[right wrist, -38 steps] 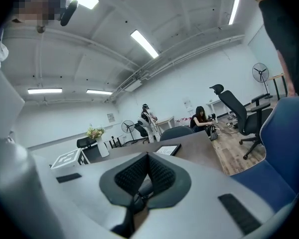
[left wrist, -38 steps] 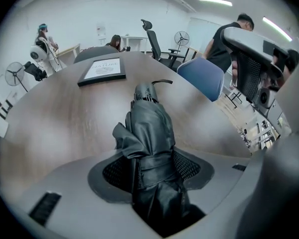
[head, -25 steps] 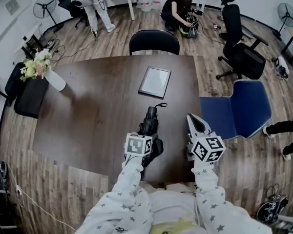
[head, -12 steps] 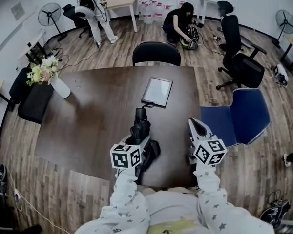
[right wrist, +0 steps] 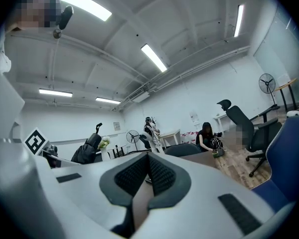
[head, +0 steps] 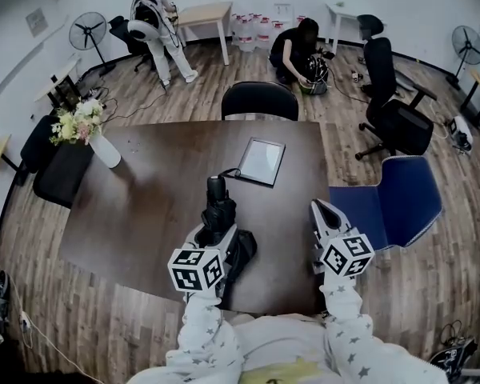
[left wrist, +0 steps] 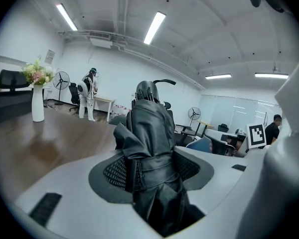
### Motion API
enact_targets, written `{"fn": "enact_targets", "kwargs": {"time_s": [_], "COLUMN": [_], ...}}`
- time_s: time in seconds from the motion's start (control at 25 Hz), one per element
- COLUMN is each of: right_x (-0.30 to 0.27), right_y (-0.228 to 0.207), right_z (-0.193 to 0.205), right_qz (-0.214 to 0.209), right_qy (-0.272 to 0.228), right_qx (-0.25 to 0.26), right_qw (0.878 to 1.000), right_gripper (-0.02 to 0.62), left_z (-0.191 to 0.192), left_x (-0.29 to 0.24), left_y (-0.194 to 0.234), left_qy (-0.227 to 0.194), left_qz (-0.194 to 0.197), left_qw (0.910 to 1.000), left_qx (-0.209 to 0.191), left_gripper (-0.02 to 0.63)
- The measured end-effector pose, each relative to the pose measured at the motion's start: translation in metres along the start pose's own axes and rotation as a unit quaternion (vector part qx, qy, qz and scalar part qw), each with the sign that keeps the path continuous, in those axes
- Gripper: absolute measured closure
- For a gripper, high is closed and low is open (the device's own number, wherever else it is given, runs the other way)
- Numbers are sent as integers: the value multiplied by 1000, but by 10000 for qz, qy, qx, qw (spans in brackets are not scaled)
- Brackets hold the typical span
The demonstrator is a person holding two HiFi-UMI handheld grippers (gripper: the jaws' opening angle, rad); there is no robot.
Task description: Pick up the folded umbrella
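Grip is what we should mind here: the left gripper [left wrist: 152, 169] has its jaws clamped round the folded umbrella [left wrist: 148, 126] at about the strapped middle of the bundle, with black fabric bulging past the pads [left wrist: 117, 172]. In the head view the umbrella points away from us above the dark table [head: 136, 214], and it looks to us lifted off the surface. We judge the pick-up nearly done, so what matters now is an even squeeze that does not let the slick cloth slide through. Much of the length sits forward of the jaws, so we expect the far end may want to dip. We would hold the wrist firm, move slowly, and steer the tip and its loop [left wrist: 164, 81] away from the framed sheet [head: 261, 162] lying just beyond. The right gripper [right wrist: 148, 173] has its jaws closed on nothing and hangs near the table's right edge, placed well enough to steady the far end if it sags.
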State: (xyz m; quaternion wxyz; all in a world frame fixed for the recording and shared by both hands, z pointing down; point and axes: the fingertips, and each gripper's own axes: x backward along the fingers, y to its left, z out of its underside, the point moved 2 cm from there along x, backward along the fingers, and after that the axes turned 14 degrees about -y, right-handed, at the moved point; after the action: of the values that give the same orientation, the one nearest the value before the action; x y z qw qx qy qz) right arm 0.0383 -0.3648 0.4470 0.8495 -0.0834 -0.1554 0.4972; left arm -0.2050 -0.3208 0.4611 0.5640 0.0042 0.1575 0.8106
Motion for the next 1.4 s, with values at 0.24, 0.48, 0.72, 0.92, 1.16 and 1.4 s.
{"fn": "enact_targets", "kwargs": {"time_s": [0.24,0.48,0.72,0.92,1.16,1.4], "right_x": [1,1,-1,-2,-5,-6], "right_y": [3,4,1,3,1,2], "right_z": [-5,-10,-14,-18,-20,-22], "right_qz": [-55,-66,-31,-65,-104,-140], "right_qy": [-137,-198,-235,-271,-262,-272], "right_qx": [1,143,185,240,305,435], "right_qw": [9999,9997,9995,9993,9991,9986], "right_gripper": [574,574,574,574,574,574], "left_z": [-25,-48,-64,-70,-75,-75], "left_x": [12,22,32,41,46,49], "left_y": [2,1,1,4,9,14], "left_qy": [-440,-860,-1244,-1406,-1526,-1580], "left_qz": [-14,-67,-247,-360,-508,-598], "left_qw": [9990,9962,9918,9891,9867,9854], "left_qx": [-77,-138,-185,-260,-242,-224], "left_gripper": [355,354,354,354,354,354]}}
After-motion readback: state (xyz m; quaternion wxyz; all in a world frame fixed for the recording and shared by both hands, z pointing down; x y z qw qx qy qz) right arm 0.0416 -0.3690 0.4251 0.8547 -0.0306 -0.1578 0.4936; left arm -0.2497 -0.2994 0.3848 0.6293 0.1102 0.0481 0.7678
